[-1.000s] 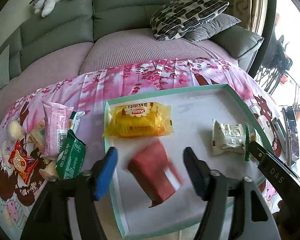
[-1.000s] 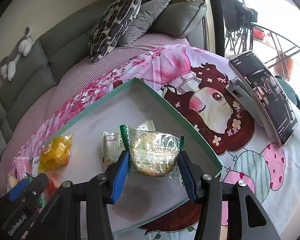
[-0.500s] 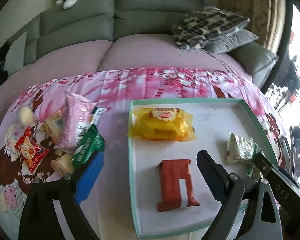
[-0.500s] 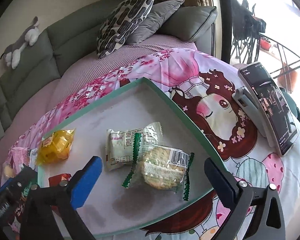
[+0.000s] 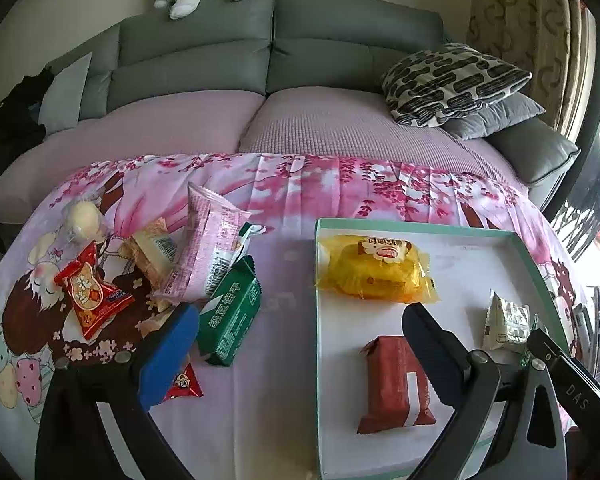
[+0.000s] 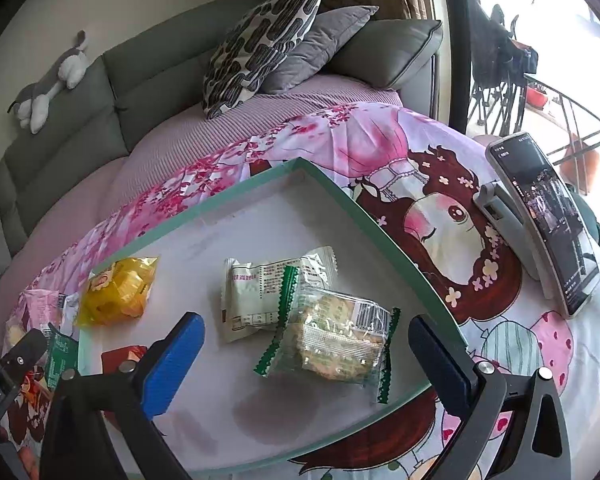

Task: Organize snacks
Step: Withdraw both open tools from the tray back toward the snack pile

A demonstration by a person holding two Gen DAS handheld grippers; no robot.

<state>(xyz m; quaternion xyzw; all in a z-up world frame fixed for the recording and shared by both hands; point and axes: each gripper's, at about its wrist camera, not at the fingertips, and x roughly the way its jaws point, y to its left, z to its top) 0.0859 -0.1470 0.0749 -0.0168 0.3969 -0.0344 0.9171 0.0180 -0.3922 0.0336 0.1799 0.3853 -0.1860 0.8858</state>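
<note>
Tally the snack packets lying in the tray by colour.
Yellow packet: 1
Red packet: 1
White packet: 1
Clear packet with green edges: 1
Total in the tray: 4

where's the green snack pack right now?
Left wrist view: the green snack pack lies on the cloth, left of the tray, at the right edge of the loose snack pile, touching the pink packet.

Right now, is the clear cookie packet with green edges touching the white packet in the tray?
Touching. In the right wrist view the clear cookie packet overlaps the white packet: its green crimped edge lies right across the white wrapper, with no tray floor showing between them.
</note>
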